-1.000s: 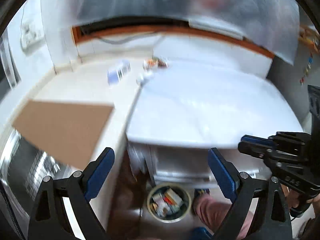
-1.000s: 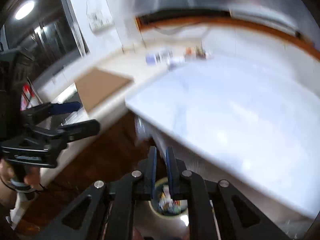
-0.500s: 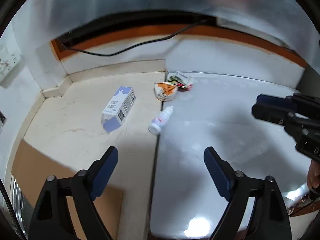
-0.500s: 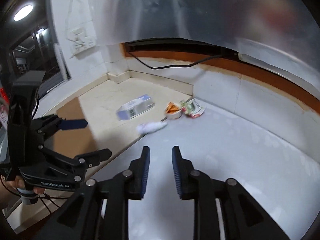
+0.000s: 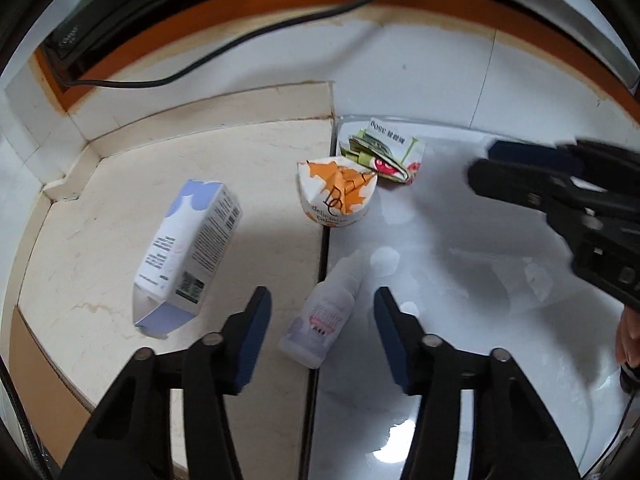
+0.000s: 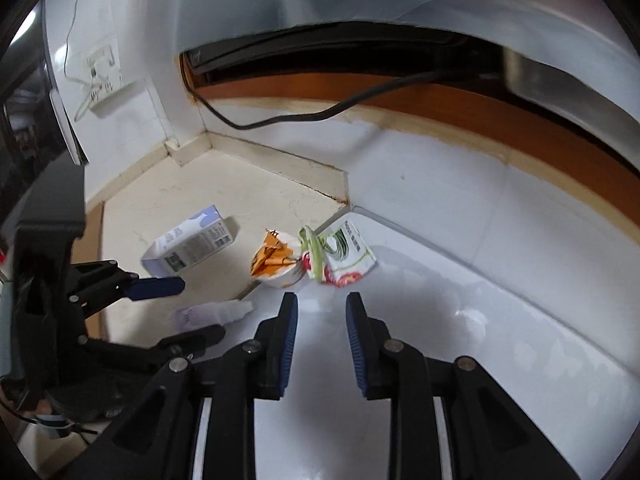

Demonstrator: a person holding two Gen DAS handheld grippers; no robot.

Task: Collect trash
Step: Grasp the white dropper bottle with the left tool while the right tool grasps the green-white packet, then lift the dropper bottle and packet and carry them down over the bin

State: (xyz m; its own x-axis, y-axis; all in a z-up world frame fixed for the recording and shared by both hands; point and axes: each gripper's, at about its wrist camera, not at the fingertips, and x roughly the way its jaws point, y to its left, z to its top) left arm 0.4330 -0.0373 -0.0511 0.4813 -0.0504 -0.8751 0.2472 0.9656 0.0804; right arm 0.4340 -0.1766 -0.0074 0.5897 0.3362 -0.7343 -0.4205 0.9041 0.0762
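Jaws of the left gripper [image 5: 320, 320], wide a second ago, are closing around the small bottle [image 5: 320, 312], untouched yet; right gripper [image 6: 318, 320] opens empty.

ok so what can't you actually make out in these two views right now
- Small white bottle: label print too blurred to read in the left wrist view; the left gripper partly covers it in the right wrist view.
- Blue and white carton: small print too fine to read.
- Crumpled green and red wrapper: folds hide most of its print.
- Right gripper: motion-blurred, cut off by the left wrist view's right edge.
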